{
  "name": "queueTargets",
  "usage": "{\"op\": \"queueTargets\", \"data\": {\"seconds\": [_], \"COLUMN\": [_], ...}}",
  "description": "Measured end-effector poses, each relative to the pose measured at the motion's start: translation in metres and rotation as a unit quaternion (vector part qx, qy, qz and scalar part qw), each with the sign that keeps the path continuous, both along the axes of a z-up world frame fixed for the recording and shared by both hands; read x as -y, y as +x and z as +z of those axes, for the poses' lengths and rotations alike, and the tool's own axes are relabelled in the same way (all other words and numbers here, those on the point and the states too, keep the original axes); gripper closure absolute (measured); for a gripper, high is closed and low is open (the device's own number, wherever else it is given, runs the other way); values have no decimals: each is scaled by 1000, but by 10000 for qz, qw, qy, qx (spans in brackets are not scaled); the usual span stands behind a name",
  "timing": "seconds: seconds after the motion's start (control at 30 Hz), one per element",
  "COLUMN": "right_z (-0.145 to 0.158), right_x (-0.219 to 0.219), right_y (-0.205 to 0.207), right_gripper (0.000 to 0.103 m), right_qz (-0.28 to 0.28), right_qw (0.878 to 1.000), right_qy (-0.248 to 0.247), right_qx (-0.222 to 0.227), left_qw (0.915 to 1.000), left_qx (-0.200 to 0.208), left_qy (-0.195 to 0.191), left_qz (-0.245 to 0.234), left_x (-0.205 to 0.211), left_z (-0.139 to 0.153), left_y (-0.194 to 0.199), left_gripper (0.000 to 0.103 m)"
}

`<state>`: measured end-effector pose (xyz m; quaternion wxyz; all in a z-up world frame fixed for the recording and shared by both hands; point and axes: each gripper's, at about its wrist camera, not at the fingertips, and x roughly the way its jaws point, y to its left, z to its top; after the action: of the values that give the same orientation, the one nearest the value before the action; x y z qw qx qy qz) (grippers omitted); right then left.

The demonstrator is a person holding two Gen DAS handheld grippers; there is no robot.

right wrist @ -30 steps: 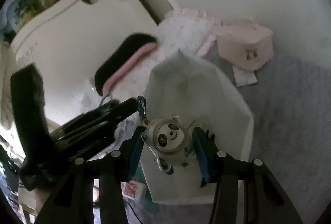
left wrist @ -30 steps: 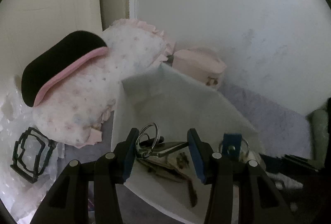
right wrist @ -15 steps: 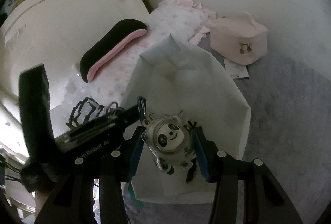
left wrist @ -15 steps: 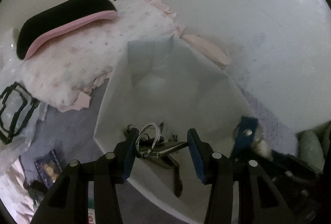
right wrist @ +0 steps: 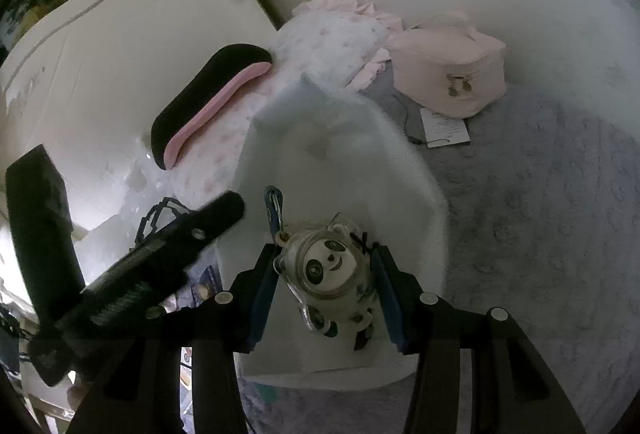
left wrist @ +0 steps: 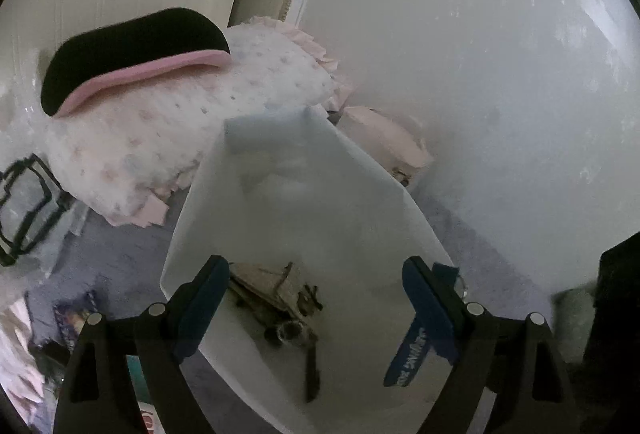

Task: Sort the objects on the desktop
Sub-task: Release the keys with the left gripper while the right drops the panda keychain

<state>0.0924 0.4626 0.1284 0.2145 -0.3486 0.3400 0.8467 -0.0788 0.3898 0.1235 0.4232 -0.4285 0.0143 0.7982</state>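
A white storage bin [left wrist: 384,177] [right wrist: 404,161] stands on the purple-grey surface. In the left wrist view a bunch of keys [left wrist: 280,298] lies blurred inside the bin, below and between the fingers. My left gripper [left wrist: 316,286] hangs over the bin with its jaws opening wide and nothing pressed between the pads. In the right wrist view my right gripper [right wrist: 326,270] is shut on a panda keychain toy [right wrist: 330,270] with a blue clip [right wrist: 274,209], held over the bin's near rim. The left gripper's black body [right wrist: 160,254] shows at the left of that view.
A speckled pillow [left wrist: 168,137] [right wrist: 332,37] with a black-and-pink eye mask [left wrist: 132,61] [right wrist: 208,101] lies behind the bin. A pink pouch [right wrist: 448,73] [left wrist: 384,141] and a paper tag [right wrist: 444,125] sit at the right. Black-framed glasses [left wrist: 24,205] and small cards [left wrist: 76,314] lie at the left.
The left gripper's jaws have spread wide and the keys have dropped from them into the bin. The right gripper still holds the panda toy over the bin.
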Motion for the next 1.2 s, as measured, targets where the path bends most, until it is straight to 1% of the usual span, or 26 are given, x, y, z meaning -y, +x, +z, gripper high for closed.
{"op": "queueTargets", "data": {"seconds": [0.1,0.23,0.37,0.5,0.6,0.7,0.83,0.93,1.07,1.2], "right_z": [0,-1,0,0,-2,-1,4,6,7,11], "right_x": [3,4,3,6,8,13,19,23,27,33], "right_y": [-2,-4,-7,-10,-15,-20,-23,-24,-25,-27], "right_gripper": [55,55,55,55,55,53,53,49,48,48], "right_qz": [20,50,52,87,143,234,330,363,408,477], "right_qw": [10000,10000,9999,9998,9997,9993,9991,9989,9987,9983], "right_qy": [70,40,107,157,98,176,198,250,259,304], "right_qx": [63,44,85,110,191,252,178,186,181,164], "left_qw": [10000,10000,9997,9997,9992,9994,9992,9992,9993,9986], "left_qx": [-39,-28,-234,-232,-334,-274,-298,-280,-278,-381], "left_qy": [-81,-41,-68,-60,-148,-89,-34,-16,18,-4], "left_qz": [-17,-23,74,107,189,194,259,275,263,361], "left_x": [-1,1,7,14,16,20,27,31,37,47], "left_z": [-1,-1,3,5,7,10,14,16,19,25], "left_y": [1,2,5,7,10,11,10,10,11,12], "left_gripper": [16,16,15,15,15,15,15,15,15,15]}}
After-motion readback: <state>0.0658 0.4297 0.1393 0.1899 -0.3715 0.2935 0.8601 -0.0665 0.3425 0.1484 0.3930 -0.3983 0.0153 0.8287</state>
